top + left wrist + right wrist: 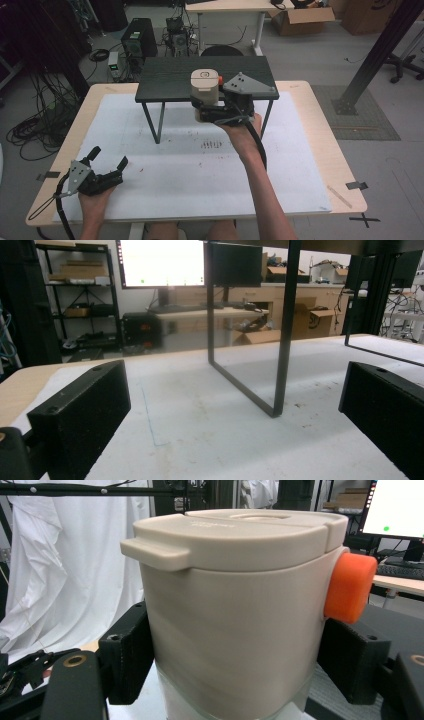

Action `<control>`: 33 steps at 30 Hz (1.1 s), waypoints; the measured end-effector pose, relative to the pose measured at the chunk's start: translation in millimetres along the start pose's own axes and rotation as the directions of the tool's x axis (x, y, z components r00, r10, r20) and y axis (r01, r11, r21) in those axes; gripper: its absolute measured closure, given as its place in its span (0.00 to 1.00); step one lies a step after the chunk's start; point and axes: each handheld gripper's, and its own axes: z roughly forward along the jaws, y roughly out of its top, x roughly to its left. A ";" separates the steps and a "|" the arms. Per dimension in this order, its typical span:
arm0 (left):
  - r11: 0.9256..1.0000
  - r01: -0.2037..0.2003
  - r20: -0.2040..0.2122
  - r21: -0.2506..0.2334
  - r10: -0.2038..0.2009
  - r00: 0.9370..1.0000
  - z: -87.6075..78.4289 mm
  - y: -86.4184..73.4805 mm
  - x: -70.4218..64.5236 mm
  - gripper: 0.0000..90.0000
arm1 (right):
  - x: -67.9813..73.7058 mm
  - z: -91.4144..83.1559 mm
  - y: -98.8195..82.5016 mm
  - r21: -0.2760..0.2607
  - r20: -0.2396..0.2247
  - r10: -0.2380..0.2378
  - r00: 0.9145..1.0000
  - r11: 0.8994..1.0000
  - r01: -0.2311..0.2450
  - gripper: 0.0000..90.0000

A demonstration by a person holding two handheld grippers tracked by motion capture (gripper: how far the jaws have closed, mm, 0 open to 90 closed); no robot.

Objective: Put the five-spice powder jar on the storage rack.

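A beige lidded container [204, 86] with an orange knob [220, 79] on its side is held up at the front edge of the small black table [170, 80]. My right gripper [212, 107] is shut on the beige container, one jaw on each side of its lower body. In the right gripper view the beige container [235, 610] is very close, its orange knob [350, 587] at the right and a clear glass base below. My left gripper [107, 159] rests open near the front left of the white mat, its jaws wide apart with nothing between them.
The white mat [175, 165] covers the wooden tabletop [325, 145]. The black table's thin legs [282, 340] stand ahead of the left gripper. A dark smudge [211, 145] marks the mat's middle. Cables, boxes and desks lie on the floor beyond.
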 end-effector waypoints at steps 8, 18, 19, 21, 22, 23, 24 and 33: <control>1.000 0.001 0.000 -0.001 -0.001 1.000 -0.1 0.0 0.0 0.01 | -9.7 3.4 9.0 -0.007 -0.002 0.008 1.000 1.000 -0.008 0.27; 1.000 0.001 0.000 -0.001 -0.001 1.000 0.0 0.0 0.0 0.01 | -21.5 12.1 18.8 -0.017 -0.001 0.009 1.000 1.000 -0.009 0.27; 1.000 0.001 -0.001 0.000 -0.001 1.000 -0.1 0.0 0.0 0.01 | -22.6 13.3 19.4 -0.019 -0.003 0.011 1.000 1.000 -0.011 0.27; 1.000 0.000 0.000 -0.001 0.000 1.000 -0.1 0.0 0.0 0.01 | -23.8 14.4 20.1 -0.021 -0.006 0.010 1.000 1.000 -0.010 0.27; 1.000 0.001 0.000 0.000 -0.001 1.000 0.0 0.0 0.0 0.01 | -25.0 15.7 20.8 -0.021 -0.008 0.010 1.000 1.000 -0.010 0.27; 1.000 0.001 0.000 0.000 -0.001 1.000 0.0 0.0 0.0 0.01 | -26.2 17.0 21.6 -0.018 -0.007 0.010 1.000 1.000 -0.010 0.27; 1.000 -0.001 0.000 0.000 0.001 1.000 -0.1 0.0 0.0 0.01 | -28.2 19.3 23.2 -0.017 0.000 0.001 1.000 1.000 -0.001 0.27; 1.000 0.000 0.001 -0.001 0.000 1.000 -0.1 0.0 -0.1 0.01 | -36.6 26.3 24.4 -0.023 0.014 0.000 1.000 1.000 0.000 0.27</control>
